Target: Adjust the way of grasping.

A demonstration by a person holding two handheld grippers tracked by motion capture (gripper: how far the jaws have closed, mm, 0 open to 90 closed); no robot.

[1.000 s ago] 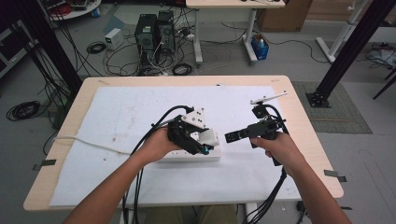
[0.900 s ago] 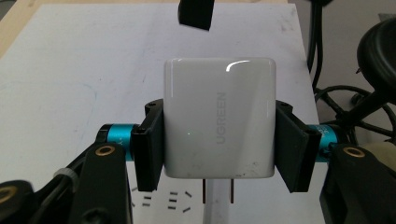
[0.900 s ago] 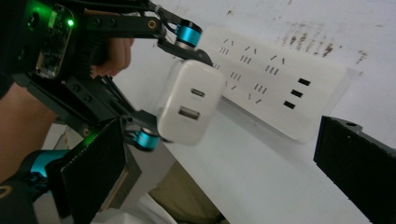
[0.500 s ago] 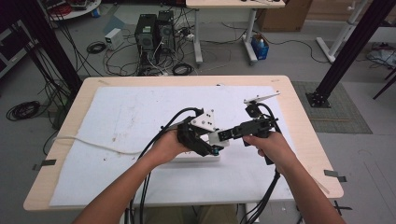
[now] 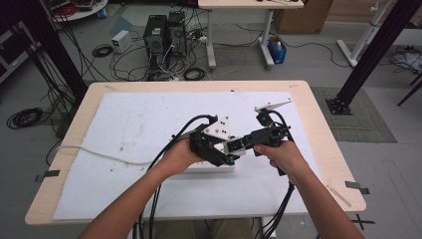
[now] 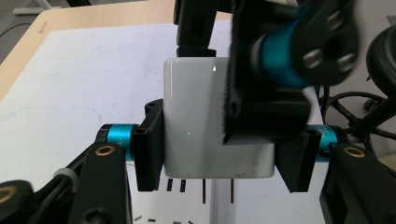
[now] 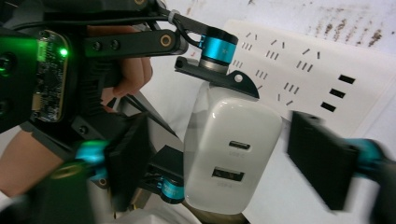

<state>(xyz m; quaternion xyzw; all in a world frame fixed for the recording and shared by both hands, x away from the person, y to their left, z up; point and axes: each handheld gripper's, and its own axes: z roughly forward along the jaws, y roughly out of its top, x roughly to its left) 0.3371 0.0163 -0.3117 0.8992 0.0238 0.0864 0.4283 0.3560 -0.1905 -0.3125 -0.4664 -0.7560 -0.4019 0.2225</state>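
Left gripper (image 6: 219,154): clamped on the white charger (image 6: 196,126) by its sides.
Right gripper (image 7: 219,163): jaws just closing, either side of the charger (not touching yet).
Charger: above the power strip (image 7: 327,70), near the table's (image 5: 318,134) front edge.

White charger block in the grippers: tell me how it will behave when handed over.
The white charger looks rigid, so it should not flex in the left gripper. Its glossy, rounded shell may slip between pads. The right gripper, whose jaws have just been closing, straddles it without pressing yet.
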